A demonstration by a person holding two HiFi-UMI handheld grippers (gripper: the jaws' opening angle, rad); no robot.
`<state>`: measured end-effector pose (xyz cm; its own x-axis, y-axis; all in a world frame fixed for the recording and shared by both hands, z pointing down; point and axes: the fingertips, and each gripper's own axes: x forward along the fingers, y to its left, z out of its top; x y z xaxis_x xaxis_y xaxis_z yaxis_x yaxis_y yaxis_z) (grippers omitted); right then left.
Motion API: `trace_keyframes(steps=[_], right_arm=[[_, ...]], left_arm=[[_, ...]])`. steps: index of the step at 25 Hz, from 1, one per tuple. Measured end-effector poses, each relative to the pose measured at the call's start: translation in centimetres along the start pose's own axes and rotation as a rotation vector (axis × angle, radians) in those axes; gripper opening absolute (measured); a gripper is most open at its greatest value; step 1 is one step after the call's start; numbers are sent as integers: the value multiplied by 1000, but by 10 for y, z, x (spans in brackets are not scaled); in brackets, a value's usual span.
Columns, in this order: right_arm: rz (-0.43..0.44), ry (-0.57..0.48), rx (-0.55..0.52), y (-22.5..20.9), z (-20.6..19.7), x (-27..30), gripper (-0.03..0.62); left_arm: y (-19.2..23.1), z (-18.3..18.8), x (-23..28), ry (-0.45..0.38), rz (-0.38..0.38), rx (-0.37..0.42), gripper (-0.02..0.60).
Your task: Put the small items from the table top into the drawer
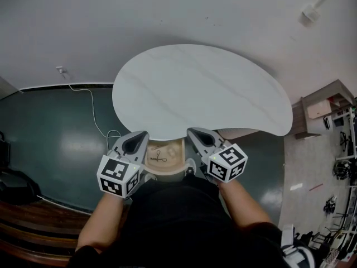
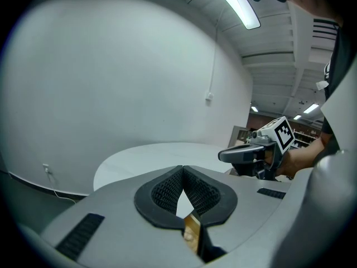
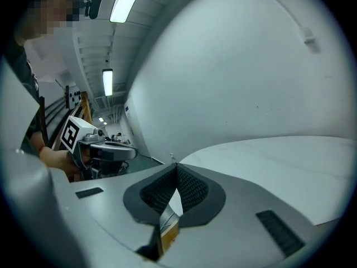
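The white kidney-shaped table (image 1: 201,88) lies ahead of me. Under its near edge a light wooden drawer (image 1: 179,151) stands pulled out, with a small dark wiry item (image 1: 158,157) on its floor. My left gripper (image 1: 139,136) sits at the drawer's left side, and its tips are shut with nothing between them (image 2: 182,170). My right gripper (image 1: 193,133) sits at the drawer's right side, also shut and holding nothing (image 3: 176,167). Each gripper view shows the other gripper beside it: the right gripper (image 2: 245,154) and the left gripper (image 3: 109,150). A sliver of the wooden drawer shows below each pair of jaws.
A white cable (image 1: 92,108) runs across the dark green floor (image 1: 56,144) to the left of the table. A brown cabinet (image 1: 323,108) and cluttered shelves stand at the right. A white wall (image 1: 167,15) rises behind the table. My black-clad torso fills the bottom.
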<state>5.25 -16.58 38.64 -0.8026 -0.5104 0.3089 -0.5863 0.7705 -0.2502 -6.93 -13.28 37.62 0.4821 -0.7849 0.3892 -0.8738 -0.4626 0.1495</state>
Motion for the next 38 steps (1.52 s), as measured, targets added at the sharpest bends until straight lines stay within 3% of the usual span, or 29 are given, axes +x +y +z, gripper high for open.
trace_keyframes(steps=[38], right_arm=[[9, 0, -13, 2, 2, -1, 8]], left_arm=[[2, 4, -3, -7, 15, 2, 15]])
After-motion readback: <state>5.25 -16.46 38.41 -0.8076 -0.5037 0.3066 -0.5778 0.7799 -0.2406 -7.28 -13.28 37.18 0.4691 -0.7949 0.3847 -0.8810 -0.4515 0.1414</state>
